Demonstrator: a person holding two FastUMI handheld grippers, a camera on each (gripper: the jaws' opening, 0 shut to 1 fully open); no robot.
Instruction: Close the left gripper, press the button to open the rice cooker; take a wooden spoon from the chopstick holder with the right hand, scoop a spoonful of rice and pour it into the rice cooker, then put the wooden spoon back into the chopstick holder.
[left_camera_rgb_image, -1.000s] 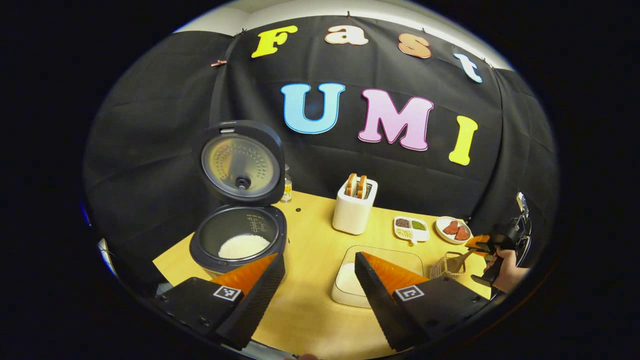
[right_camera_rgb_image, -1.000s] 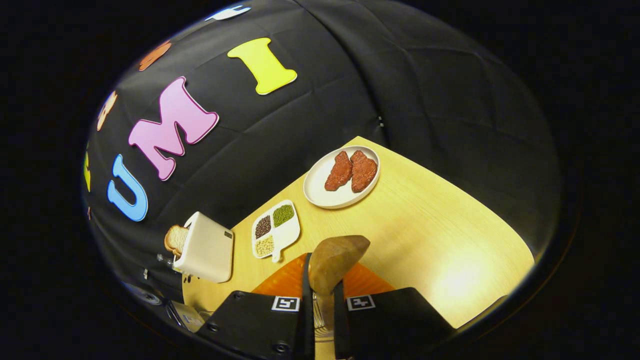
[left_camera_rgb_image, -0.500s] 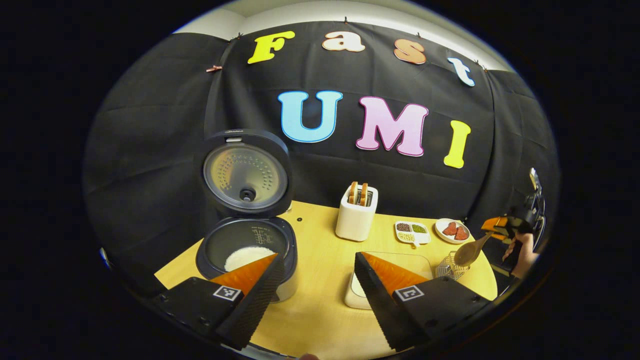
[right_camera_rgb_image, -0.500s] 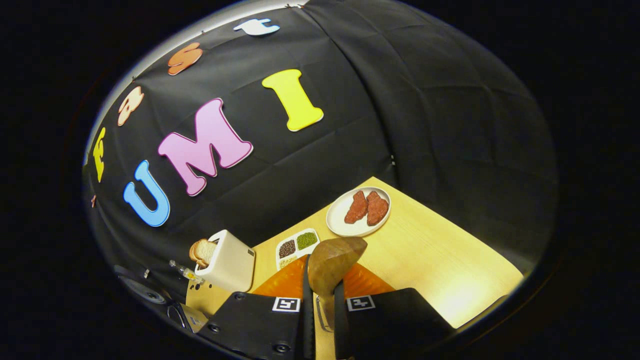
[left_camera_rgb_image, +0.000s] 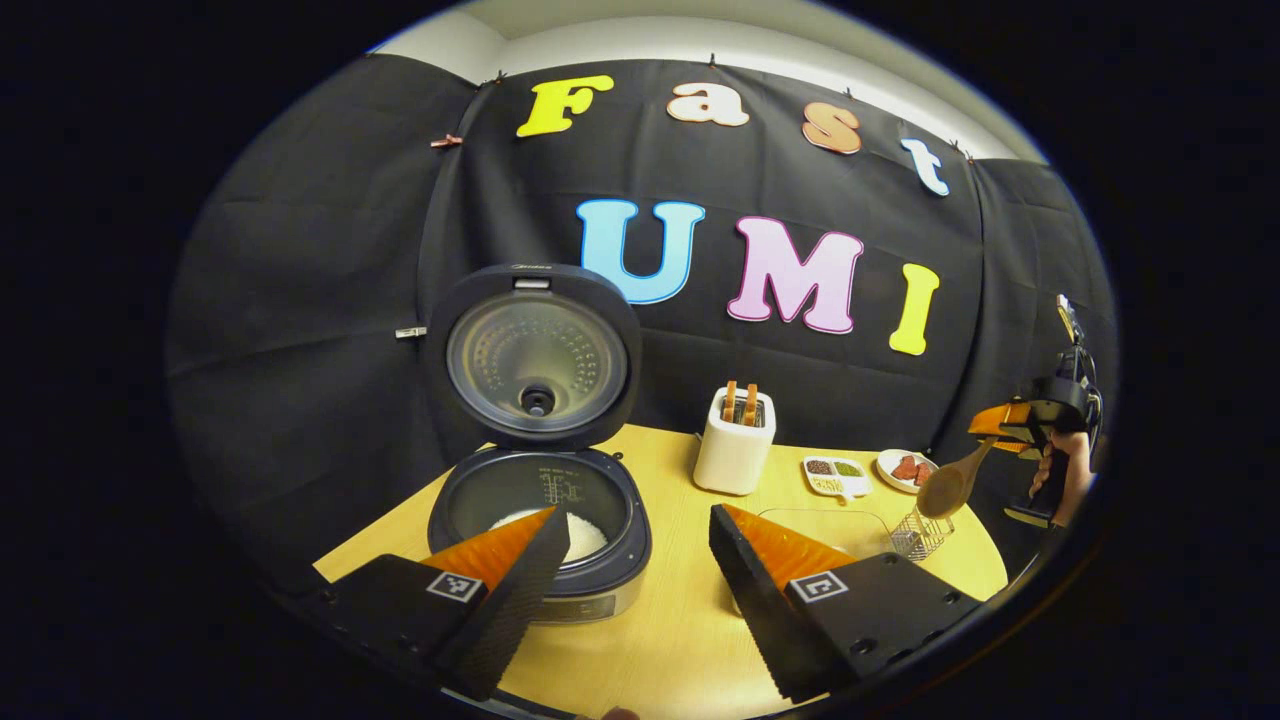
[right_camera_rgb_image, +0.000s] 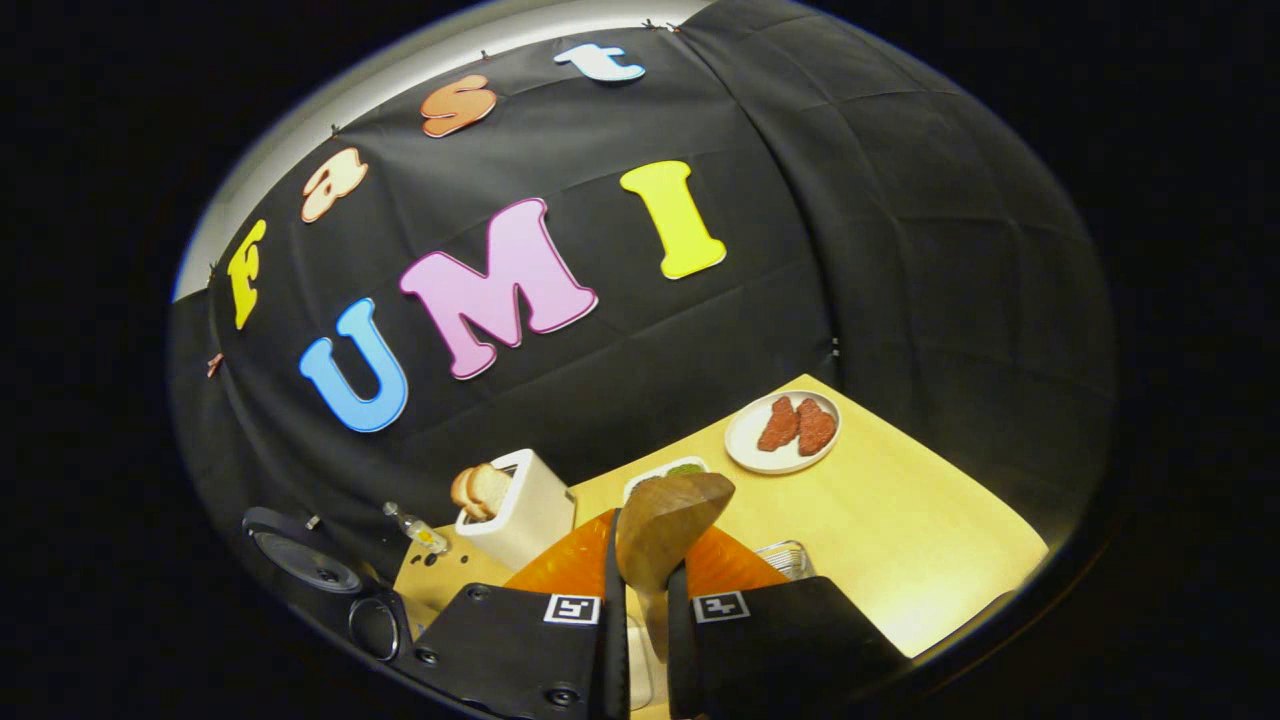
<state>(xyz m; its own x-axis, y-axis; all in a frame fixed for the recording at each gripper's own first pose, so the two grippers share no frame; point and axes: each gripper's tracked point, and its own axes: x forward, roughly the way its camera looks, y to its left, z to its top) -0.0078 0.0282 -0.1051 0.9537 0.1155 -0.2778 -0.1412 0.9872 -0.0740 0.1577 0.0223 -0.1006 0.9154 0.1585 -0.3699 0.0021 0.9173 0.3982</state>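
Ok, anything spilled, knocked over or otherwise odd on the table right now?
Nothing stands out. The rice cooker stands open with rice in its pot, the toaster is upright, and the wire chopstick holder stands upright too. The right gripper holds the wooden spoon. No spilled rice is visible on the table.

the left gripper view is looking level across the pale wooden counter (left_camera_rgb_image: 660, 640); the right gripper view is tilting from its right end; both are sharing the white slotted toaster (left_camera_rgb_image: 734, 450) (right_camera_rgb_image: 520, 515).
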